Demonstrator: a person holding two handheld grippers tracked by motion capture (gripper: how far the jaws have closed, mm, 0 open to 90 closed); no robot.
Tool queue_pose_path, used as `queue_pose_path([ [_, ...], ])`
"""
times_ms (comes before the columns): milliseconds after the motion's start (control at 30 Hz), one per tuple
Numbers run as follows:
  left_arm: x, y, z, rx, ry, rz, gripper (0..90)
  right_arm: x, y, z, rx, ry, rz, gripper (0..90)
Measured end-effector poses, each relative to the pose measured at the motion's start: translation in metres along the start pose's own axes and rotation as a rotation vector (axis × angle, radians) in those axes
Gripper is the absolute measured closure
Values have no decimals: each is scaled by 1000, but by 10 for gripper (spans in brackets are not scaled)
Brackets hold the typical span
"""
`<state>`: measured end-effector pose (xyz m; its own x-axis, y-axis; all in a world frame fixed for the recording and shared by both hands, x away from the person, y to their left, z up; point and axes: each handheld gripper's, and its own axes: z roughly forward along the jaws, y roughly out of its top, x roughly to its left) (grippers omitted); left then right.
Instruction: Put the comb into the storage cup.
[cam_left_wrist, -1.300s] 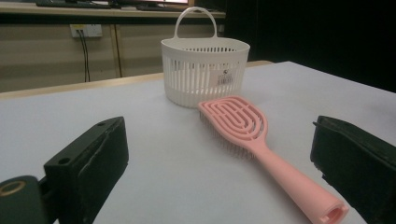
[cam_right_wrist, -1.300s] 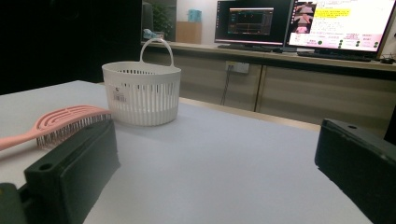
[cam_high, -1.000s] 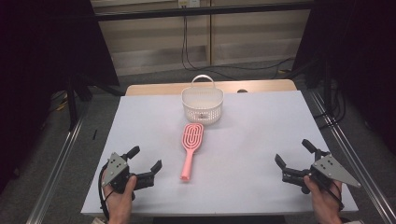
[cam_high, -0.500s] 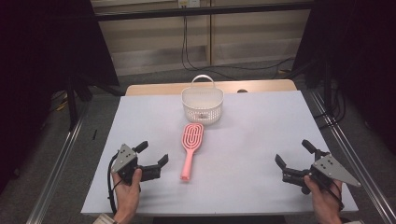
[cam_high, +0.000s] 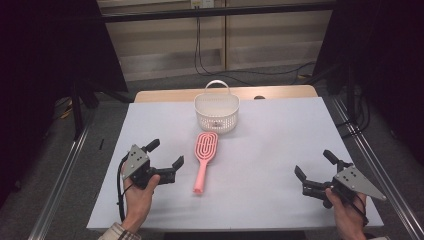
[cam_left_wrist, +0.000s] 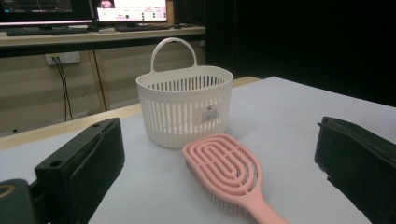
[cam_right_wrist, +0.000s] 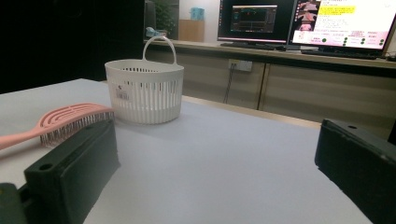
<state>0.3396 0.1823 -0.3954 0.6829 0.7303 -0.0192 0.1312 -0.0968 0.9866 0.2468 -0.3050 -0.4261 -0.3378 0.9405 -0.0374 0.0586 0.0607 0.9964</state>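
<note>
Left gripper (cam_high: 163, 154) jaws wide apart, empty, pink brush (cam_high: 203, 160) just beyond them; right gripper (cam_high: 315, 165) jaws spread, empty, well apart from brush

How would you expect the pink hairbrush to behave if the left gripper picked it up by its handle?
The pink hairbrush looks like rigid moulded plastic, so probably stiff. Its vented head suggests it is light. Resting on its bristles, it may rock when the open left gripper nudges it.

The high view is looking down from above my side of the table (cam_high: 280, 150). My gripper views are sitting low, near the tabletop, both facing the white basket (cam_left_wrist: 184, 105) and pink brush (cam_right_wrist: 65, 119).
</note>
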Motion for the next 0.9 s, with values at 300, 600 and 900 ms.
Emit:
queue_pose_path([
  [300, -1, -3, 22, 9, -12, -22, 13, 0, -1, 1, 11, -4, -3, 0],
  [600, -18, 2, 40, 21, -30, 7, 29, 1, -1, 1, 16, 5, -8, 0],
  [900, -17, 15, 50, -23, -12, 13, 35, 1, -1, 1, 12, 8, -11, 0],
])
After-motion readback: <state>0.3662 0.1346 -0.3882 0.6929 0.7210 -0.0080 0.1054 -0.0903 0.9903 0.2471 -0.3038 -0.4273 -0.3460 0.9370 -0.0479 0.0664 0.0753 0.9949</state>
